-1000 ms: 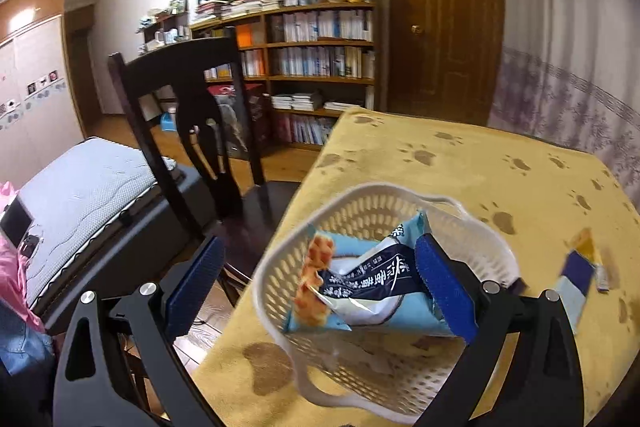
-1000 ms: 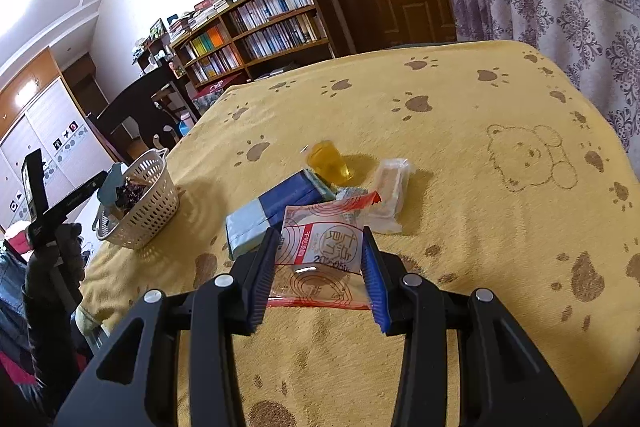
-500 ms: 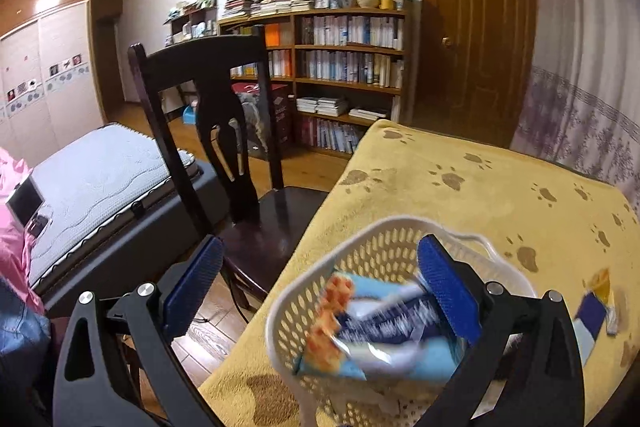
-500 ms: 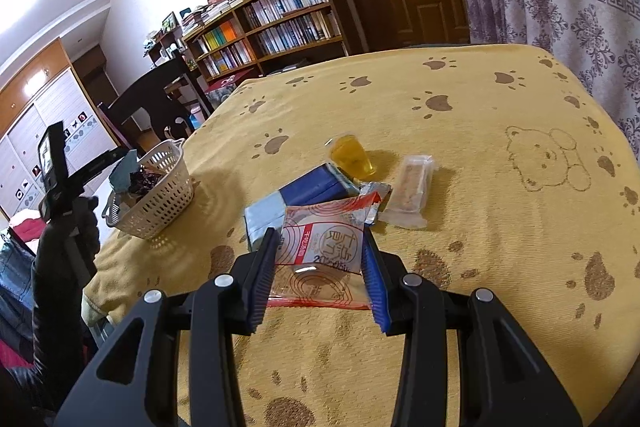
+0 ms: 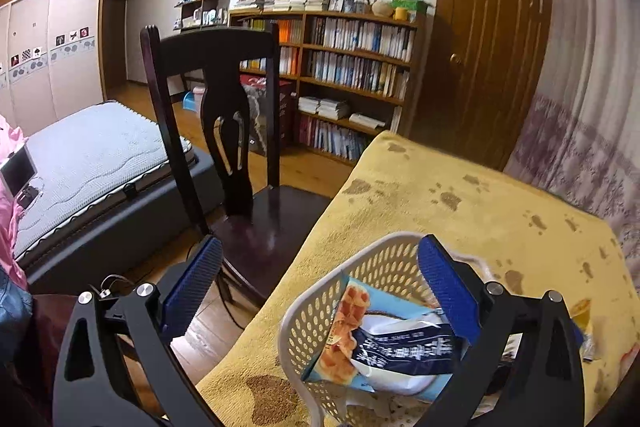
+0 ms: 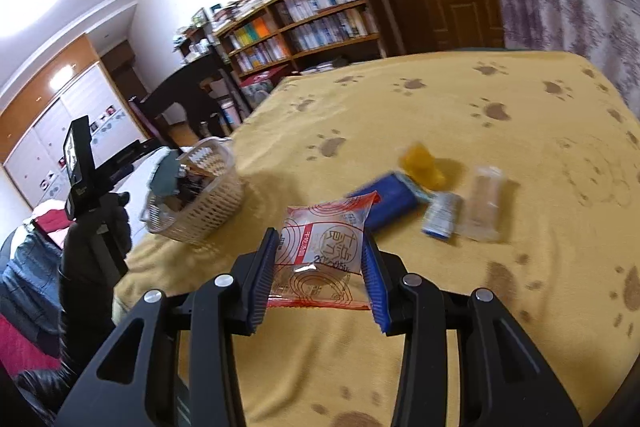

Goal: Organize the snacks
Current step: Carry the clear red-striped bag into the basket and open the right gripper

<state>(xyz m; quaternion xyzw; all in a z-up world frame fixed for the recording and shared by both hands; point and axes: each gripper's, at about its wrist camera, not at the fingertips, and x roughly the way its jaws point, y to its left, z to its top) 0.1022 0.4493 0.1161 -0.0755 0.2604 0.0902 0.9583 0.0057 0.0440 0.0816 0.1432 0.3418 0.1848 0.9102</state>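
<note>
1. We see the white perforated plastic basket (image 5: 320, 311) sitting near the left edge of the desk (image 5: 500, 223), which is draped in a fuzzy yellow cloth with brown paw prints; a dark wooden chair (image 5: 224, 131) stands just off that edge.
2. Our left hand-held gripper (image 5: 320, 291) is spread wide with nothing between its ribbed blue pads, one finger over the floor, the other over the basket.
3. A glossy light-blue waffle snack packet (image 5: 384, 347) lies tilted inside the basket.
4. Our right hand-held gripper (image 6: 320, 279) is closed on a clear, crinkly red-printed pastry packet (image 6: 324, 247), lifted off the cloth.
5. Right of the basket, a dark-blue packet (image 6: 388, 199), a yellow jelly cup (image 6: 424, 163), a small blue sachet (image 6: 442, 215) and a clear wrapped bar (image 6: 482, 203) cluster together mid-desk.
6. The far and right stretches of the cloth lie bare.
</note>
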